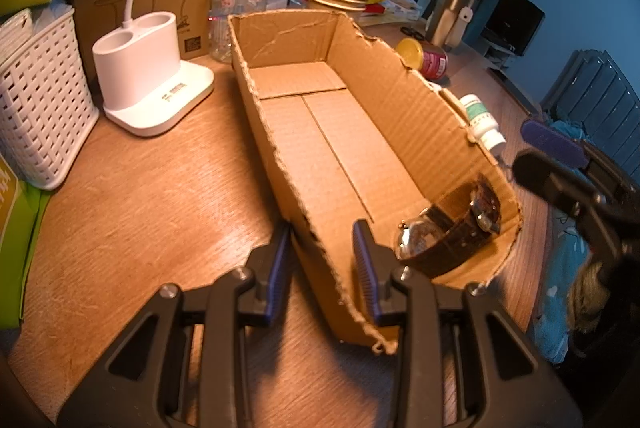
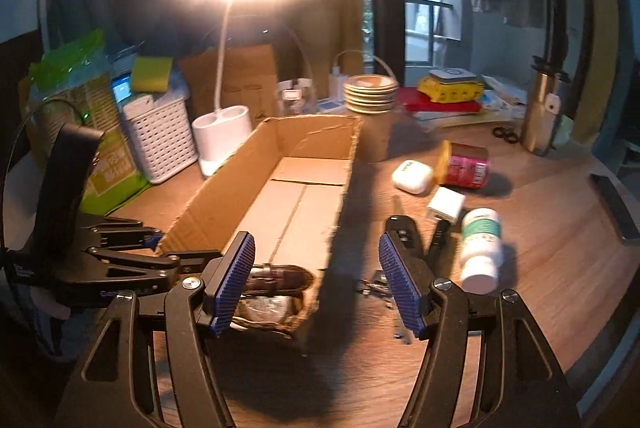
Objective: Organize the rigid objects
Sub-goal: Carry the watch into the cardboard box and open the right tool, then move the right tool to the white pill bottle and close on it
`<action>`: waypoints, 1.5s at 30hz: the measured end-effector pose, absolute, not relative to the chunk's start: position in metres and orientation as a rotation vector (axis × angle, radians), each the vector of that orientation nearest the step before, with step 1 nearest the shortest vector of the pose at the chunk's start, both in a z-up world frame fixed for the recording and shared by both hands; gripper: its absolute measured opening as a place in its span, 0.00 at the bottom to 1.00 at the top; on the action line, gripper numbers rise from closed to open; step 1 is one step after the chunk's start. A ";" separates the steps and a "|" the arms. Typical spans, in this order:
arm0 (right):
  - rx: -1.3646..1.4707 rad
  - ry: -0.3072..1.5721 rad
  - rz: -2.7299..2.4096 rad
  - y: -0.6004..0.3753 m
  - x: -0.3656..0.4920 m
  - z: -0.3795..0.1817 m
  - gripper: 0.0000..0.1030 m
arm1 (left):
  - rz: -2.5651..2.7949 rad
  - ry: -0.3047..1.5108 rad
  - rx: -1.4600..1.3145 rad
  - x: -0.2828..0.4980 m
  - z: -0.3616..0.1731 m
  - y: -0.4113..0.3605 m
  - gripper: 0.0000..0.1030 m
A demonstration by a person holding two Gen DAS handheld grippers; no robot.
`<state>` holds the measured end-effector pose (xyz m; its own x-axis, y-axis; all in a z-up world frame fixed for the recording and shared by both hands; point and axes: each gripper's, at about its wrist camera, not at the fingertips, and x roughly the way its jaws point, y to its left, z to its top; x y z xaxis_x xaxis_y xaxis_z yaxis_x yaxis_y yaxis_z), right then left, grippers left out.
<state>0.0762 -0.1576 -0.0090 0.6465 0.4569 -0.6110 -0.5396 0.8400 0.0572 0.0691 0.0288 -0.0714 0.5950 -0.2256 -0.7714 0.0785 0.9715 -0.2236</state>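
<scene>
Wooden desk (image 1: pixel 132 212) carrying everything. Long open cardboard box (image 1: pixel 320 116) running from 6 toward 12 o'clock in the left wrist view, flaps torn off. White lamp base (image 1: pixel 154 68) at 10 o'clock of the box, woven white basket (image 1: pixel 40 100) further left. Left gripper (image 1: pixel 322 264) pinching the box's near left wall between blue pads. Right gripper (image 2: pixel 316 280) spread wide, nothing between the pads, straddling the box's right wall. Pill bottle (image 2: pixel 480 248) lying at 3 o'clock, outside the box. Wristwatch (image 1: pixel 444 236) resting inside the near right corner.
</scene>
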 end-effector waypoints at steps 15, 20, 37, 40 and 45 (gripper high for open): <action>-0.094 0.668 0.436 -0.199 0.093 -0.015 0.66 | -0.177 0.917 -0.172 0.069 -0.071 0.029 0.33; -0.081 0.679 0.397 -0.211 0.100 -0.020 0.66 | -0.177 0.917 -0.172 0.069 -0.071 0.029 0.33; -0.090 0.698 0.307 -0.233 0.136 -0.037 0.66 | -0.177 0.917 -0.172 0.069 -0.072 0.029 0.33; -0.096 0.703 0.299 -0.232 0.144 -0.042 0.66 | -0.177 0.916 -0.172 0.069 -0.072 0.029 0.33; -0.095 0.714 0.289 -0.231 0.155 -0.049 0.66 | -0.176 0.916 -0.172 0.069 -0.072 0.029 0.33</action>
